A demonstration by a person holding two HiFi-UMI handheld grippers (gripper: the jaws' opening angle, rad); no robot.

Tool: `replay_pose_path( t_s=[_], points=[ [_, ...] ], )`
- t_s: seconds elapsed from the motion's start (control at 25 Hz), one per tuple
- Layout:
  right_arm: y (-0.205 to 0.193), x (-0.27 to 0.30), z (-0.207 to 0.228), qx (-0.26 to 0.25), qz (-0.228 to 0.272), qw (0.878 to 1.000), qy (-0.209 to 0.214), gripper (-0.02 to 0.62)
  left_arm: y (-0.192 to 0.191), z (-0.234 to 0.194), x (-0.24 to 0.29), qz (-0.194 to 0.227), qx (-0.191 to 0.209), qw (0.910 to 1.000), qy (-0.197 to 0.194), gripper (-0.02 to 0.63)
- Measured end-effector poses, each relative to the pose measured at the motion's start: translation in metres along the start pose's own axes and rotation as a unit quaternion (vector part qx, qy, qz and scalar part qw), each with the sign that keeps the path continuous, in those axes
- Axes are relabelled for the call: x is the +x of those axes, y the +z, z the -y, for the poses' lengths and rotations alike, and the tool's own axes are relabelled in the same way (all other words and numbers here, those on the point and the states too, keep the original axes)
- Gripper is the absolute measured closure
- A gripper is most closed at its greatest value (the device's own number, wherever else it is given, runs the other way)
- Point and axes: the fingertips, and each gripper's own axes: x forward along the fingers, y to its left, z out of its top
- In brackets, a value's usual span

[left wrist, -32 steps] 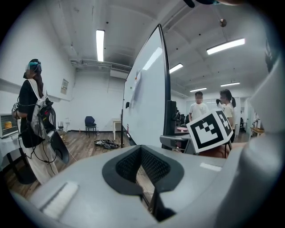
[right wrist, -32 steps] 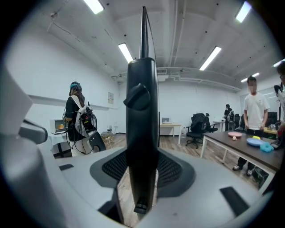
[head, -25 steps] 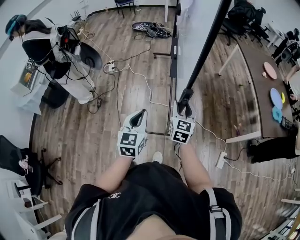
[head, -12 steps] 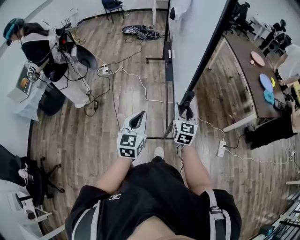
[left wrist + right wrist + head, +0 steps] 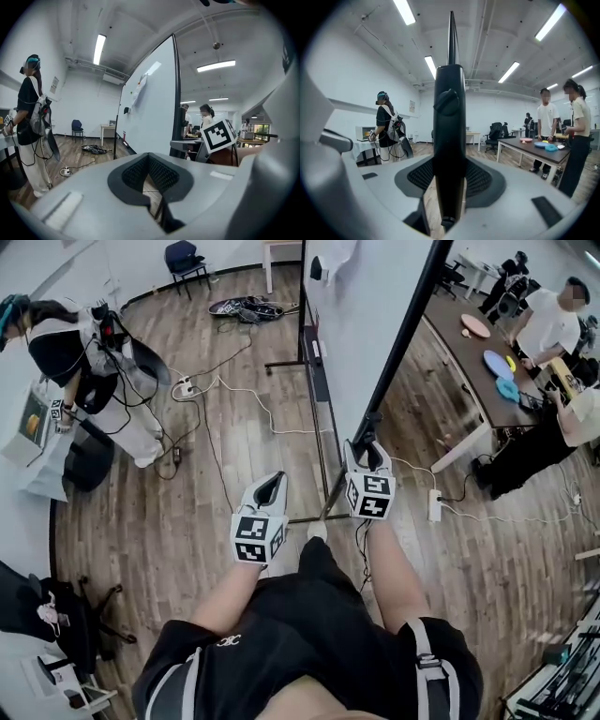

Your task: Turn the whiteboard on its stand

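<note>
At 12 o'clock in the head view, the whiteboard (image 5: 366,306) stands upright on its stand (image 5: 322,446) and runs away from the person toward the top of the picture. Its black frame edge (image 5: 403,334) slants down from 1 o'clock to the right gripper (image 5: 367,442), which is clamped on the lower end of that edge. The right gripper view shows the dark edge (image 5: 449,117) upright between the 2 ribbed pads (image 5: 419,177), which press against its sides.

The left gripper (image 5: 270,484) hangs near the right one, on its 8 o'clock side, apart from the board. In the left gripper view its jaws meet at the tips with nothing between them, and the board's white face (image 5: 150,108) rises beyond at 12 o'clock.

Across the wooden floor (image 5: 141,512), a person with a headset (image 5: 66,352) stands at 10 o'clock. A white power strip (image 5: 433,505) lies at 3 o'clock of the right gripper. A brown table (image 5: 469,371) with coloured plates (image 5: 497,364) sits at 2 o'clock, with 2 people (image 5: 548,320) beside it. A blue chair (image 5: 183,257) stands at 11 o'clock.
</note>
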Motion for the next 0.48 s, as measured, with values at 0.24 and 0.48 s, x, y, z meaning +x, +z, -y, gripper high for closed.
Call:
replay_pose_path(
  t_s=[0.24,0.48],
  points=[
    [-0.012,-0.044,-0.004,0.003,-0.015,1.0,-0.004,0.4,0.005,0.036,-0.03,0.003,0.01,0.9991,-0.041,0.598],
    [-0.019,-0.081,-0.007,0.009,-0.018,1.0,-0.007,0.4,0.0,0.057,-0.048,0.003,0.009,0.9984,-0.056,0.598]
  ],
)
